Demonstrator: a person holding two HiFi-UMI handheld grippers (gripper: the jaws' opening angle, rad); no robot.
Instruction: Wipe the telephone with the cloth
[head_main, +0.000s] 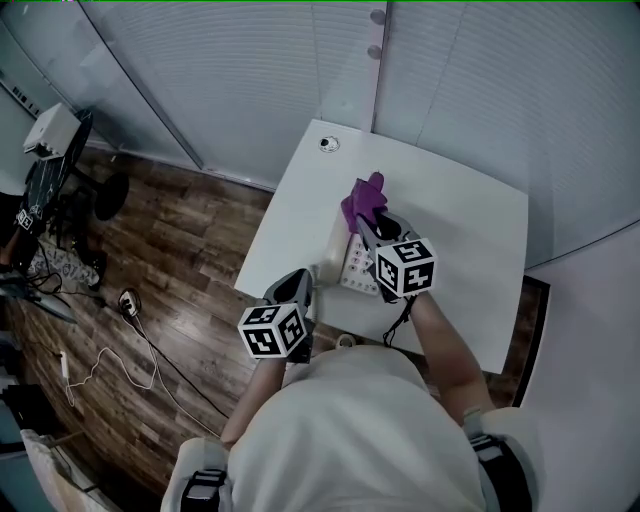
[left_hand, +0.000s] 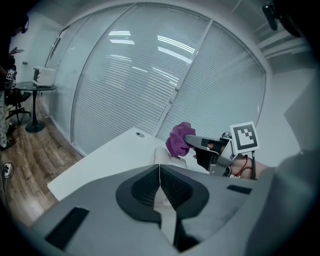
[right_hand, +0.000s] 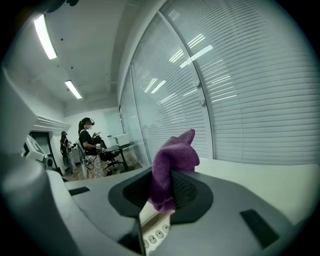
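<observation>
In the head view, a flat white table stands on a brown wood floor, next to tall window blinds. A pale push-button telephone lies on the table, near the front edge. The right gripper reaches over the telephone and pinches a soft purple cloth. The cloth sits over the far end of the telephone. The left gripper is just beside the telephone's left side. I cannot tell if it touches it. A small round plug sits in the table's far corner.

In the left gripper view, the two jaws are pressed tight together with nothing between them. Past them you can see the table top, a bit of the telephone, and the other gripper with the cloth bunched at its tip.

In the right gripper view, the jaws squeeze the cloth, which sticks up above them in a bunch. Under the jaws are the telephone's round buttons. Far off on the left, two people stand by a small dark table.
</observation>
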